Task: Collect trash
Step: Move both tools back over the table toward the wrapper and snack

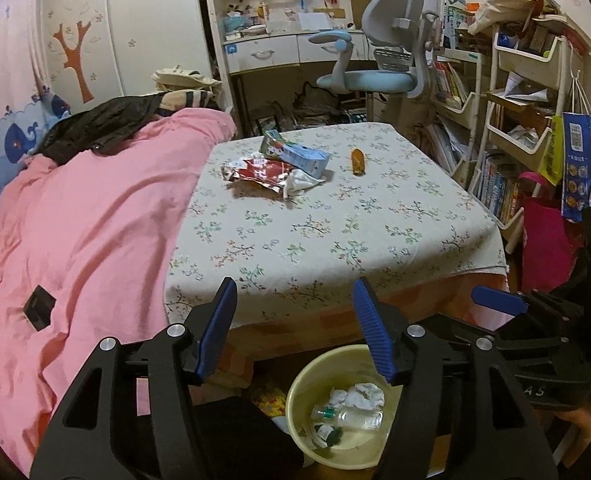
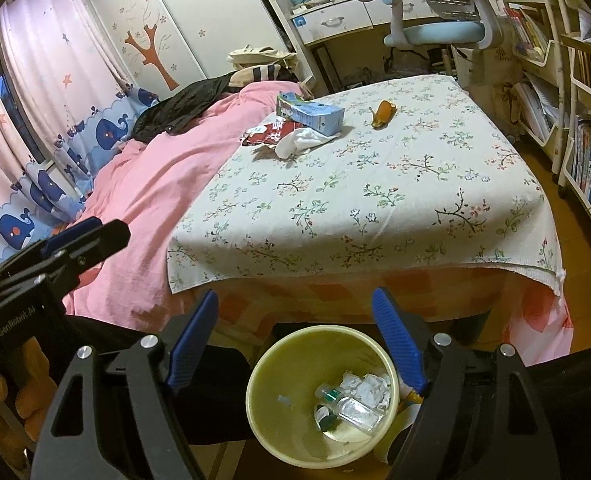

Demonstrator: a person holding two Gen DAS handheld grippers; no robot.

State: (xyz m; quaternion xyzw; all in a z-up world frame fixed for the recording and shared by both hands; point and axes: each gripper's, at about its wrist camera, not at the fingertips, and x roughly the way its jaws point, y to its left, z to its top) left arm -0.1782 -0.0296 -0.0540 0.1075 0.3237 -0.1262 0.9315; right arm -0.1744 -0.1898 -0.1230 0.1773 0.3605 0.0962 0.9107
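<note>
Both tongs, the left gripper (image 1: 295,292) and right gripper (image 2: 295,304), stand apart and empty above the yellow bin (image 2: 263,364). Well beyond their tips, on the floral cloth (image 2: 375,200), lie a blue carton (image 2: 315,114), a red wrapper (image 2: 271,132), crumpled white paper (image 2: 303,140) and an orange scrap (image 2: 383,114). All look light; the carton probably crushes easily, so pinch its narrow sides, and take the crinkly wrapper at a raised fold.

We see 2 wrist views, side by side, tilted down over the bin (image 1: 303,432) (image 2: 263,400) at 6 o'clock, both facing the bed (image 1: 335,240) (image 2: 375,200) toward 12 o'clock.
</note>
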